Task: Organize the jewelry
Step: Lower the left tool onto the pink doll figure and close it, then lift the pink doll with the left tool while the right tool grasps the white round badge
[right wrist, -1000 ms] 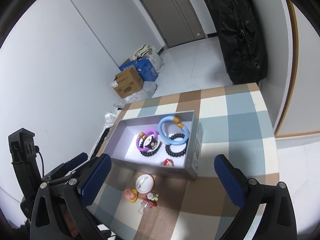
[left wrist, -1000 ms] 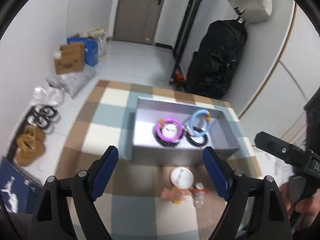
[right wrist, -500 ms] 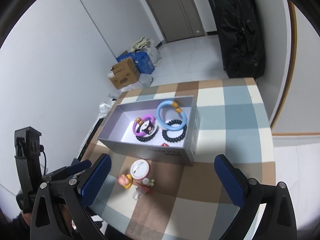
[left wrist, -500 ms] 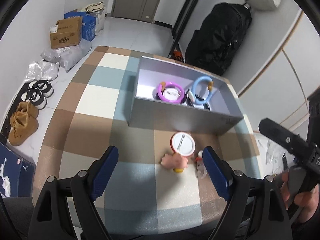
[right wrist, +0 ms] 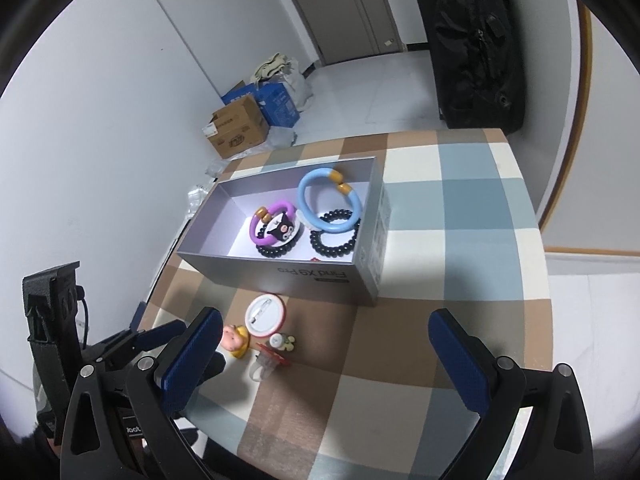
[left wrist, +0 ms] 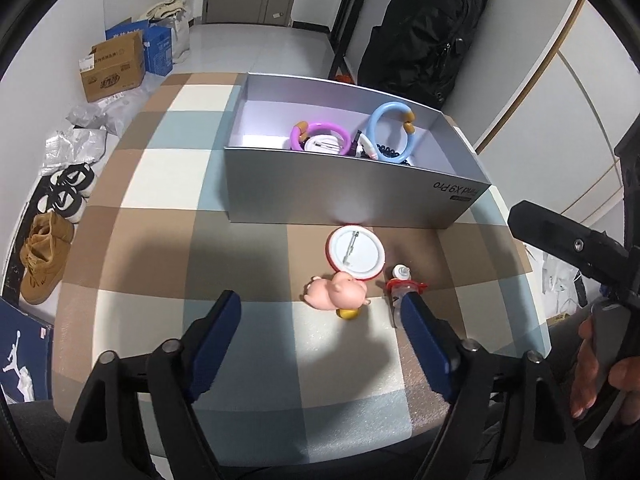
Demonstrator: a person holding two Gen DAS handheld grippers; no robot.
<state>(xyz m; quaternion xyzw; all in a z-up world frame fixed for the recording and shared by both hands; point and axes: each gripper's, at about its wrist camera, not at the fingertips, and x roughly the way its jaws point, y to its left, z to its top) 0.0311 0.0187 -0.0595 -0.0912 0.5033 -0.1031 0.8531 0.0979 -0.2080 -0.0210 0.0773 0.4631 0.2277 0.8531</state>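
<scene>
A silver box (left wrist: 352,188) stands on the checked table and holds a purple bangle (left wrist: 320,130), a blue bangle (left wrist: 390,128) and black bead bracelets (right wrist: 332,240). In front of the box lie a round white badge with a red rim (left wrist: 356,252), a pink pig figure (left wrist: 338,292) and a small red-and-clear charm (left wrist: 400,284). My left gripper (left wrist: 320,312) hovers just short of the pig with its jaws closing; the pads touch nothing. My right gripper (right wrist: 324,320) hangs wide open above the table, to the right of the loose items, with nothing between its fingers.
The table's checked cloth (left wrist: 168,184) runs to edges at left and front. On the floor are shoes (left wrist: 44,256), cardboard boxes (left wrist: 112,66) and a big black bag (left wrist: 424,28). A hand (left wrist: 600,364) holds the other gripper at the right edge.
The left gripper has tipped downward and sunk toward the table, so the loose items now lie near its tips, and its jaws have narrowed a little. The right view has shifted slightly.
</scene>
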